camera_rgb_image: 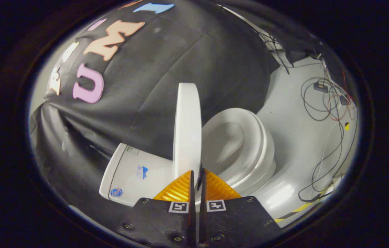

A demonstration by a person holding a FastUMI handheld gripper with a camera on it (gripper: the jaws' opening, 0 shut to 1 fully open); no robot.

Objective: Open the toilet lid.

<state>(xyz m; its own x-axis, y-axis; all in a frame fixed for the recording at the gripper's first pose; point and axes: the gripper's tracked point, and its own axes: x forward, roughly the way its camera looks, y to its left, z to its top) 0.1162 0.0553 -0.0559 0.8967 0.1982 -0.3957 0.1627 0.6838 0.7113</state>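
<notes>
The white toilet lid (187, 124) stands raised and nearly upright, seen edge-on just ahead of my fingertips. To its right lies the white seat ring (254, 144) over the open bowl (227, 148). The tank (130, 172) sits to the left of the lid, its top facing me. My gripper (197, 172) is shut, its fingers pressed close together with nothing between them. The tips sit right at the lid's lower edge; whether they touch it I cannot tell.
Black cloth (166, 69) hangs behind the toilet and the tank. Right of the bowl, the white floor (294, 117) carries loose cables (325, 103) and small boxes. A yellow and black tape strip (304, 206) runs along the floor near the base.
</notes>
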